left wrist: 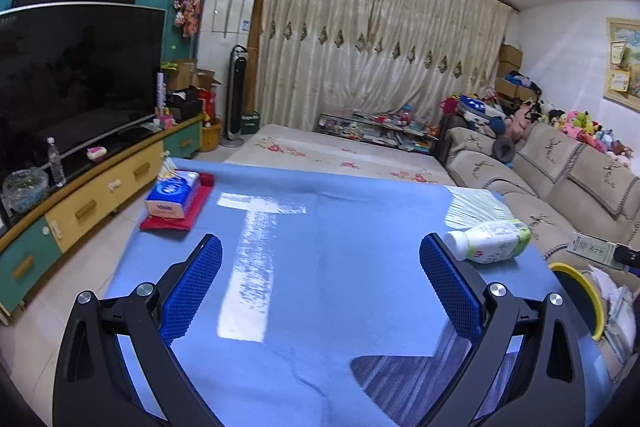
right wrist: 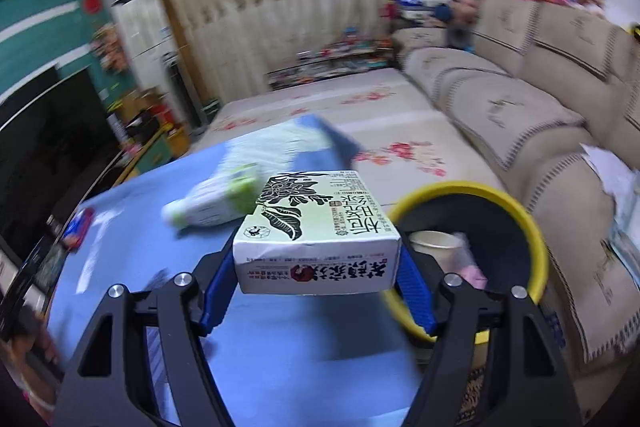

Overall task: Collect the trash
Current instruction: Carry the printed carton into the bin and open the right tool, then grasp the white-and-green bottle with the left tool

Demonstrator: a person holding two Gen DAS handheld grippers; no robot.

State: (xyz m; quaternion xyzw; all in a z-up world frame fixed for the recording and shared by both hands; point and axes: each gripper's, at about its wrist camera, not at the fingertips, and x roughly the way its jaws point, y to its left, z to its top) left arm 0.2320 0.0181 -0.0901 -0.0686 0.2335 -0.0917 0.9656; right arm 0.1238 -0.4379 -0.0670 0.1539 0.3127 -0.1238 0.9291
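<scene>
The left gripper (left wrist: 320, 283) hangs over the blue tablecloth (left wrist: 320, 307), jaws wide apart and empty, tilted slightly down. A plastic bottle (left wrist: 490, 241) lies on its side just beyond its right finger. The right gripper (right wrist: 316, 267) clamps a rectangular green drink carton (right wrist: 316, 227) between its blue textured pads, beside the round yellow-rimmed bin (right wrist: 532, 227), which holds a paper cup (right wrist: 436, 247).
</scene>
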